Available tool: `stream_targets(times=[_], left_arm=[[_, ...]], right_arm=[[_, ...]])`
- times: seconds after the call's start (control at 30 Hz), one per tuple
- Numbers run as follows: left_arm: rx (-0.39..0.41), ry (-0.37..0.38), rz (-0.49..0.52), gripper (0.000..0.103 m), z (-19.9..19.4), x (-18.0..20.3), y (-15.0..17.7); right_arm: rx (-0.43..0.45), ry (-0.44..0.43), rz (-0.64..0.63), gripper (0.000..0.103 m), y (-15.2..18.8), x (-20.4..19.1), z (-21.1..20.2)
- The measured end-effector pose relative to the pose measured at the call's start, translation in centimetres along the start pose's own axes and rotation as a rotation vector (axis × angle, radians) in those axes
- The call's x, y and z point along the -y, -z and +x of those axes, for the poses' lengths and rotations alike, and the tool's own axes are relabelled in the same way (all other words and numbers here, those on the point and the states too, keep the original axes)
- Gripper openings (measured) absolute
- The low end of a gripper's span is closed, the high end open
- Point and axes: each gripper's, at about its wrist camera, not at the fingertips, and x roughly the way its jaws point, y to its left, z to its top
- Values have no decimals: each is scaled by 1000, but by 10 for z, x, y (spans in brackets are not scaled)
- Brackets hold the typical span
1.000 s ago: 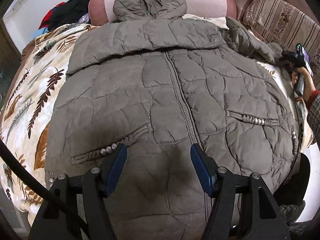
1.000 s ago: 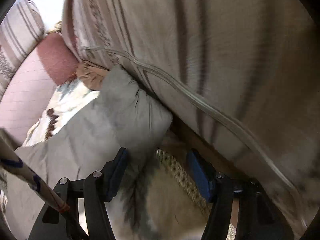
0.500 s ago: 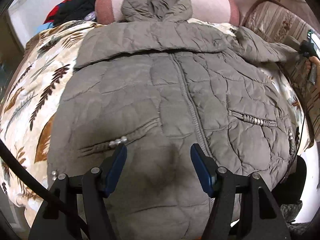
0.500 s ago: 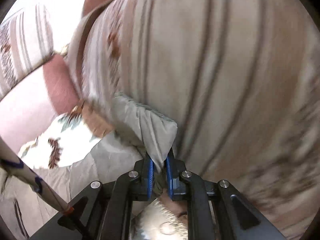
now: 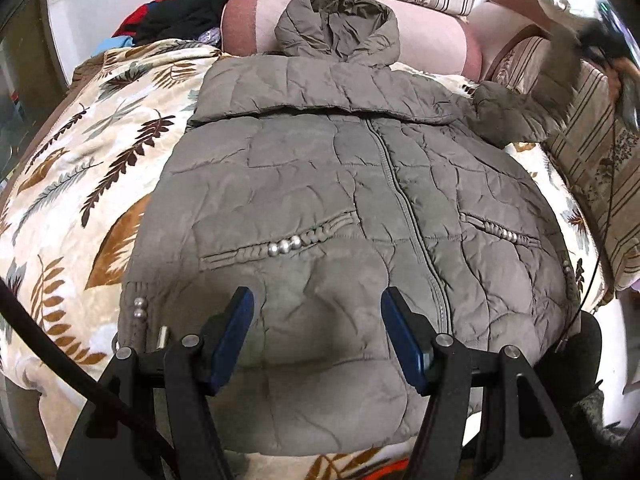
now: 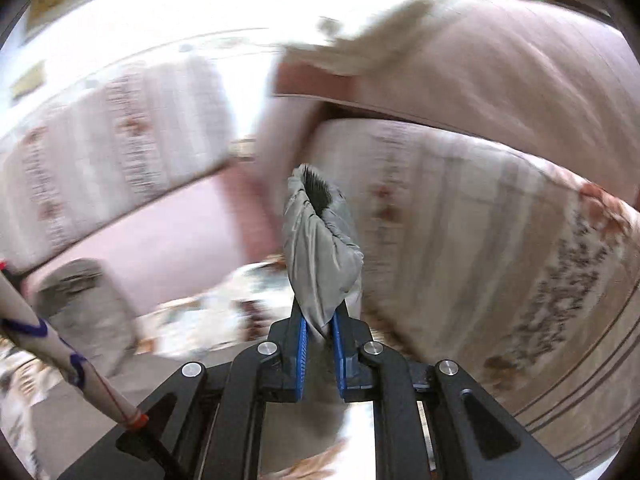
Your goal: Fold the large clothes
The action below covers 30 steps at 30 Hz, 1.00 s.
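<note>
Sleeve raised for folding.
We found the right gripper (image 6: 320, 330) clamped on the jacket (image 5: 340, 200) cuff (image 6: 320, 240); left gripper (image 5: 318, 334) gaped wide, empty.

one grey-brown quilted hooded jacket (image 5: 320, 184), lying front up and zipped closed. hood (image 5: 340, 24) rests at the far end, hem nearest the camera. one sleeve folded across the chest below the hood. the other sleeve (image 5: 516, 116) is lifted off to the side, its cuff (image 6: 320, 248) raised and pinched.
</note>
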Motion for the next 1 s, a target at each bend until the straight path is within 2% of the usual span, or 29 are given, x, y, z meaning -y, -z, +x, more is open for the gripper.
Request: stream_targets(times=[0.17,0.23,0.37,0.63,0.77,1.0], left_arm=[[32,-4,-3,65,-9,-12,11],[40,-1,-11,65,-11,-17,13],[64,-4,-29,65,-16,-32,18],[62,7,-100,65,-9,-65,23],[54,20,-129,65,-3,-78,25],[37,23,-170,65,7,-95,28]], right_arm=[[-40,-168,-122,12,24,-102,-17],[-58,-209,-175,12,38,-139,-18],[-111,-300,-271,12,78,-220,-17],[-229,-460,-454,12,168,-343,-15],[-286,-490,-526,11,208,-385,-7],[-336,-451,-649,12,268,-435,18]])
